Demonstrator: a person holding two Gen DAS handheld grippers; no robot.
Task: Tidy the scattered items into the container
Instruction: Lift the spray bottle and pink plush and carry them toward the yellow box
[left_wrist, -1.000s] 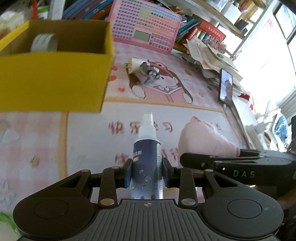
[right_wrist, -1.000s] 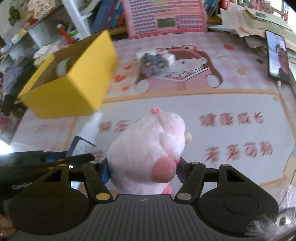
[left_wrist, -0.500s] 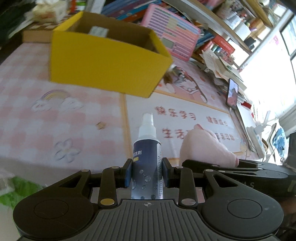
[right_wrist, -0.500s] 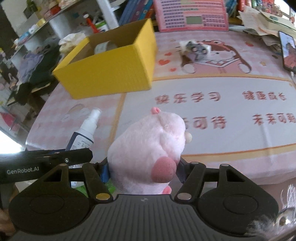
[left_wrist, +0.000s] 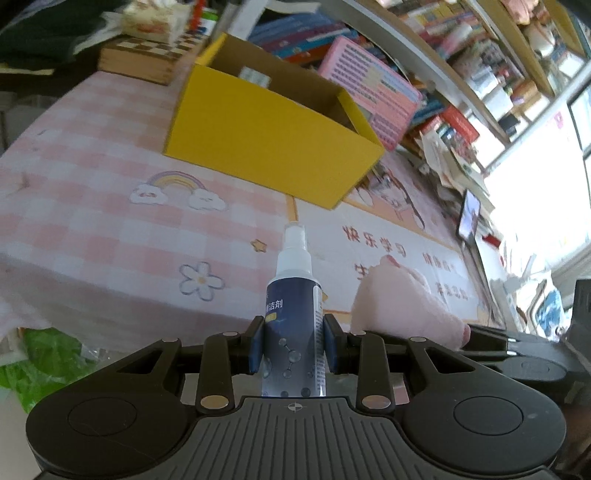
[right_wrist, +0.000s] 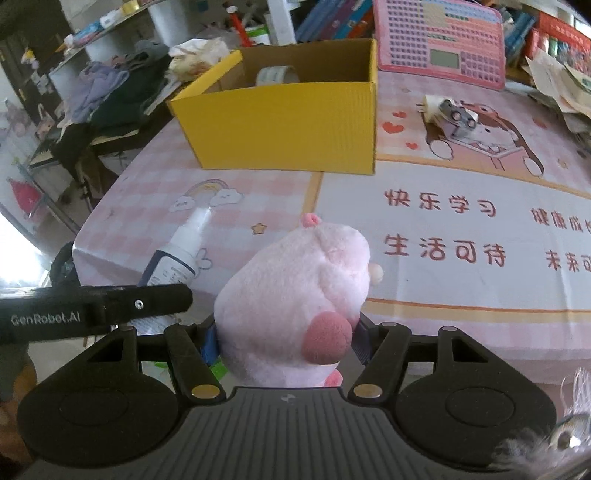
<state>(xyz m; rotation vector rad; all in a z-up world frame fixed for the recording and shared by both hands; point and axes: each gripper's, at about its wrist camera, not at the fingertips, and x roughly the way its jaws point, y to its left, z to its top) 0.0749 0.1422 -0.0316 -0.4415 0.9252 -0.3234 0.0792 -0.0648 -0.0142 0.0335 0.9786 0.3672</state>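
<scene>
Left claw (left_wrist: 293, 345) clamped on spray bottle (left_wrist: 293, 325), right claw (right_wrist: 286, 341) squeezing pink plush (right_wrist: 295, 306); both short of the yellow box (right_wrist: 284, 122), off the desk's (right_wrist: 443, 295) near edge. Risk: plush snags the box's near wall, or claws collide at the box. Only the right view shows tape roll (right_wrist: 277, 75) inside the box and adapter (right_wrist: 448, 114) right of the box

Bright daylight from your right-hand window (left_wrist: 546, 206), blown-out glare there, fisheye bending and soft blur at edges.
</scene>
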